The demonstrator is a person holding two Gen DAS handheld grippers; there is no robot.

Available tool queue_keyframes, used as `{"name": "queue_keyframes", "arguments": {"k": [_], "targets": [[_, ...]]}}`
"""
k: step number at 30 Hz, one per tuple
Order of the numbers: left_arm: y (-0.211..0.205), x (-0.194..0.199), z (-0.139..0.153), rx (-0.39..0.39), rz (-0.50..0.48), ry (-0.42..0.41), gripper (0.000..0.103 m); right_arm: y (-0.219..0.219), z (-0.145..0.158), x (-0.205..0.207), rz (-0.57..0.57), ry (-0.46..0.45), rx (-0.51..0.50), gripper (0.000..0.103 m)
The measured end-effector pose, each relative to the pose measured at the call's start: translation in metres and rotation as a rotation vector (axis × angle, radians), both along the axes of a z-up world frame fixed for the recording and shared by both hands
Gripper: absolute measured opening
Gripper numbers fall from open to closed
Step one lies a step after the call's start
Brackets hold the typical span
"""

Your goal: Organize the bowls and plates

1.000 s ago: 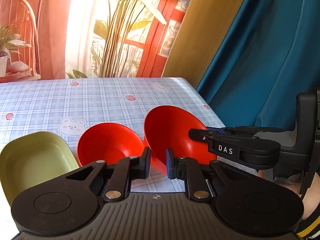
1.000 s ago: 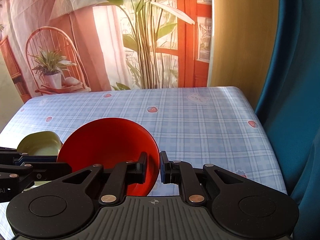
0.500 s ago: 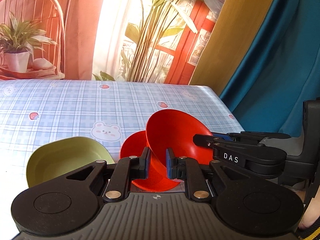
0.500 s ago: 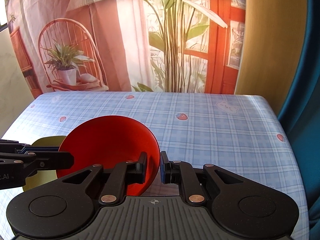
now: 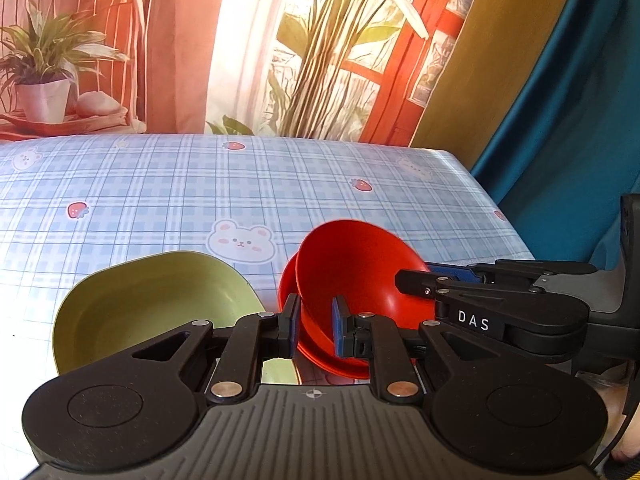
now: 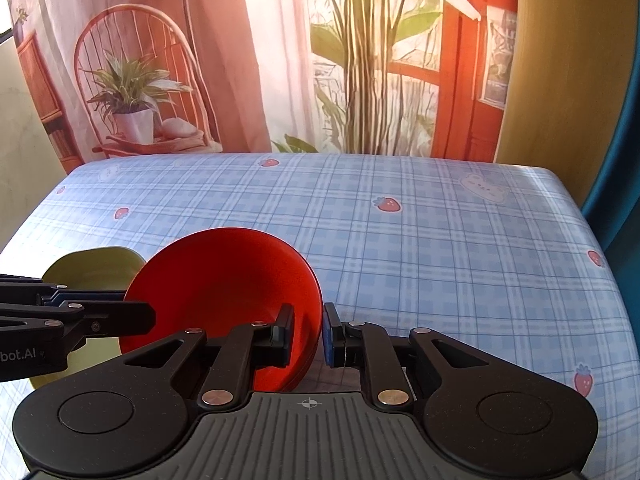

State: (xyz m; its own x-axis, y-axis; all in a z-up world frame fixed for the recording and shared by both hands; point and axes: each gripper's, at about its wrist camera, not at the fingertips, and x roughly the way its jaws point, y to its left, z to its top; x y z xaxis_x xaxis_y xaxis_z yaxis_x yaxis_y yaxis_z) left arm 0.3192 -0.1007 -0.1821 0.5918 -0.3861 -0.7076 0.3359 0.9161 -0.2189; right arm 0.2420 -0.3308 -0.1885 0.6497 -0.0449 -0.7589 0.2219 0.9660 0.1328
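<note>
Two red bowls are in play. My right gripper (image 6: 306, 330) is shut on the rim of the upper red bowl (image 6: 224, 280), held tilted; it also shows in the left wrist view (image 5: 356, 264), nested into the second red bowl (image 5: 290, 292) on the table. My left gripper (image 5: 314, 330) is shut on the near rim of the red bowls; which rim it pinches I cannot tell. A green bowl (image 5: 156, 300) sits just left of them and shows in the right wrist view (image 6: 94, 266). The right gripper's fingers (image 5: 416, 280) reach in from the right.
The table wears a blue plaid cloth (image 6: 440, 248) with bears and strawberries. Its right edge (image 5: 500, 208) drops off beside a teal curtain (image 5: 568, 128). A printed backdrop (image 6: 280, 60) hangs behind the far edge.
The held red bowl has moved left and down into the other red bowl; the two stood side by side a second ago. The left gripper view has shifted, bringing the green bowl closer.
</note>
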Motion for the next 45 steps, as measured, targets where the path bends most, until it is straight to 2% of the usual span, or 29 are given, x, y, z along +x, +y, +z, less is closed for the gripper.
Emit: {"name": "queue_keyframes", "arguments": {"k": [2, 15, 26, 28, 30, 31, 45], "targets": [[0.0, 0.001, -0.001, 0.013, 0.004, 0.001, 0.018, 0.001, -0.003, 0.0, 0.004, 0.001, 0.001, 0.021], [0.0, 0.001, -0.002, 0.02, 0.009, 0.016, 0.018, 0.003, -0.022, -0.007, -0.002, 0.041, 0.049, 0.021], [-0.002, 0.002, -0.004, 0.031, 0.008, 0.021, 0.019, 0.003, -0.029, -0.012, -0.003, 0.042, 0.091, 0.021], [-0.002, 0.002, -0.004, 0.031, 0.006, 0.023, 0.021, 0.002, -0.03, -0.013, -0.004, 0.042, 0.094, 0.021], [-0.003, 0.002, -0.004, 0.031, 0.005, 0.021, 0.03, 0.002, -0.031, -0.014, -0.007, 0.044, 0.095, 0.02], [-0.003, 0.002, -0.004, 0.031, 0.003, 0.019, 0.032, 0.001, -0.032, -0.015, -0.01, 0.046, 0.097, 0.02], [0.0, 0.0, -0.004, 0.002, -0.005, 0.047, 0.032, -0.003, -0.037, -0.017, -0.023, 0.05, 0.106, 0.019]]}}
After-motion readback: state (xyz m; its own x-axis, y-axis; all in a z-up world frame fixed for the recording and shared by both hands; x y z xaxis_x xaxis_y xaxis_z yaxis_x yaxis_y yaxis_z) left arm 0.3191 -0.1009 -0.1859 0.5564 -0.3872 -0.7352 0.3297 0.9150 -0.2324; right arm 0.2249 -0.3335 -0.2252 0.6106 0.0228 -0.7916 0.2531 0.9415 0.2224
